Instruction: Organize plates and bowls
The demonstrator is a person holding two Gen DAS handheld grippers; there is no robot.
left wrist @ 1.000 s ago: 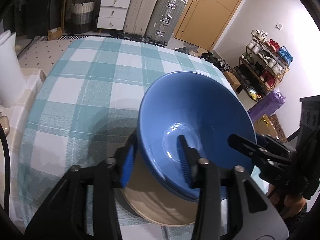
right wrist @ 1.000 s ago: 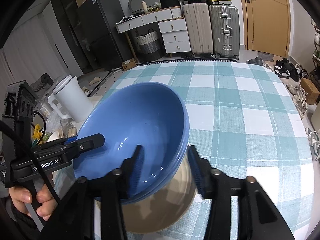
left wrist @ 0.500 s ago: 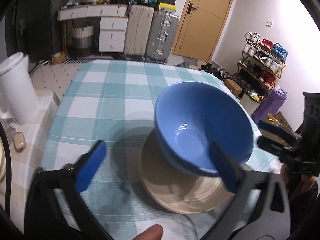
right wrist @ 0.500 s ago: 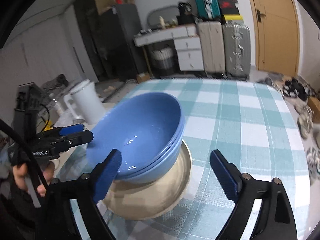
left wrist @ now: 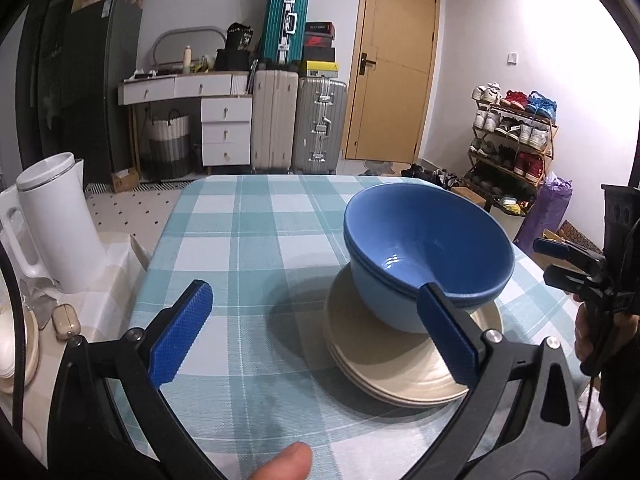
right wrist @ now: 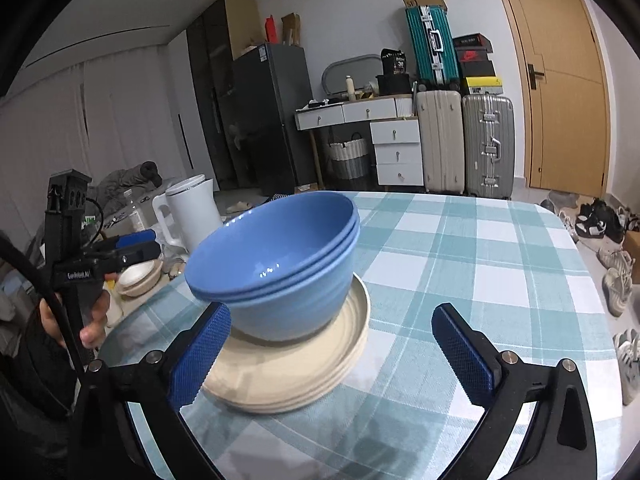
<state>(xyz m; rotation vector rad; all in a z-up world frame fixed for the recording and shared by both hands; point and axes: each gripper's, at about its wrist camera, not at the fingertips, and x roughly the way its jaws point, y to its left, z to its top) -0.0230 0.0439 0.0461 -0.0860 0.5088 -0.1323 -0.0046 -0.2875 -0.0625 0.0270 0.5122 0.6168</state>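
Note:
A stack of blue bowls sits nested on a stack of cream plates on the checked tablecloth. It also shows in the right wrist view: bowls, plates. My left gripper is open and empty, drawn back from the stack, which lies to its front right. My right gripper is open and empty, with the stack at its front left. Each gripper shows in the other's view: the right one, the left one.
A white kettle stands on a side surface left of the table. Cream dishes lie beside it. Suitcases, drawers and a shoe rack stand beyond the table.
Both grippers opened and let go of the blue bowl, then pulled back and up. The bowls now rest on the plates.

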